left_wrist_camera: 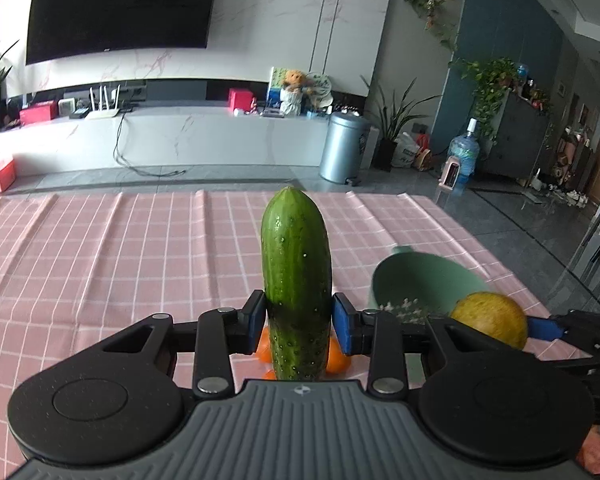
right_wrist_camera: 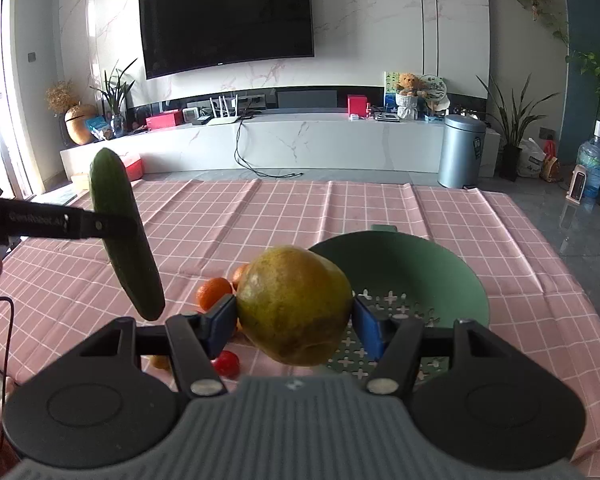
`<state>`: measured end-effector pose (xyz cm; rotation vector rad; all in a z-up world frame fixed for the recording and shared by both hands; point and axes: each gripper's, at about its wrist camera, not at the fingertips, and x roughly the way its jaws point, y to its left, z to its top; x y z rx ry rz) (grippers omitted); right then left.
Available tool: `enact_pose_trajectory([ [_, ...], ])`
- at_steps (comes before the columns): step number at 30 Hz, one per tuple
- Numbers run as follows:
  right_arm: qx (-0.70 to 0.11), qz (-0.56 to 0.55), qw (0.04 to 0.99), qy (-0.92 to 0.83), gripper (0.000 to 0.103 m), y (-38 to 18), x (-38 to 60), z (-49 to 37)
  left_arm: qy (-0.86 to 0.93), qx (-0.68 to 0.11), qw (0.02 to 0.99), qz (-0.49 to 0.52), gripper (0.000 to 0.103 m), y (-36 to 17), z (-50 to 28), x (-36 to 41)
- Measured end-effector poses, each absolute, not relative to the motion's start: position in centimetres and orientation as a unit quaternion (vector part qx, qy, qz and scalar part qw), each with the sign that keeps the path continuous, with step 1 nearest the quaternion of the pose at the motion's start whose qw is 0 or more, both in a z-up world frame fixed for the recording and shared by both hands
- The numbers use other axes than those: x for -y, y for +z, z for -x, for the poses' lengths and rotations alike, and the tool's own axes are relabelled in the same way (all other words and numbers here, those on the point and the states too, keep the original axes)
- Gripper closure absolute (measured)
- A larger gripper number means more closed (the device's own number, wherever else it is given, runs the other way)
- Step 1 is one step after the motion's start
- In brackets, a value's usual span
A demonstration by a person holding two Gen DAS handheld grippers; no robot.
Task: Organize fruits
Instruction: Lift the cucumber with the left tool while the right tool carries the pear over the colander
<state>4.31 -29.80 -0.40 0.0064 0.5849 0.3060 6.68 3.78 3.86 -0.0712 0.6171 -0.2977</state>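
Observation:
My left gripper (left_wrist_camera: 299, 326) is shut on a green cucumber (left_wrist_camera: 296, 272) and holds it upright above the pink checked tablecloth (left_wrist_camera: 120, 248). It also shows in the right wrist view (right_wrist_camera: 126, 236), tilted, at the left. My right gripper (right_wrist_camera: 296, 322) is shut on a yellow-green mango (right_wrist_camera: 294, 304), held in the air beside the near rim of a green colander bowl (right_wrist_camera: 412, 268). The mango (left_wrist_camera: 490, 318) and bowl (left_wrist_camera: 416, 280) also show at the right of the left wrist view. Oranges (right_wrist_camera: 214, 292) lie on the cloth below.
A small red tomato (right_wrist_camera: 226, 363) and another small yellowish fruit (right_wrist_camera: 160, 361) lie on the cloth near the front edge. Orange fruits (left_wrist_camera: 336, 356) show under the cucumber. Beyond the table are a TV wall, a low cabinet and a grey bin (right_wrist_camera: 460, 152).

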Motion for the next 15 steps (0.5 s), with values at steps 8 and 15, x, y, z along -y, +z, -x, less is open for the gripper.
enact_pose_trajectory([
  [8,-0.297,0.005,0.945,0.137,0.043,0.3,32.7,-5.6,-0.201,-0.306,0.931,0.011,0.063,4.9,-9.8,3.1],
  [15,-0.34,0.028,0.93,0.134,0.043,-0.8,34.7,-8.3,-0.234,-0.33,0.914,0.007,0.063,3.3,-12.6,7.8],
])
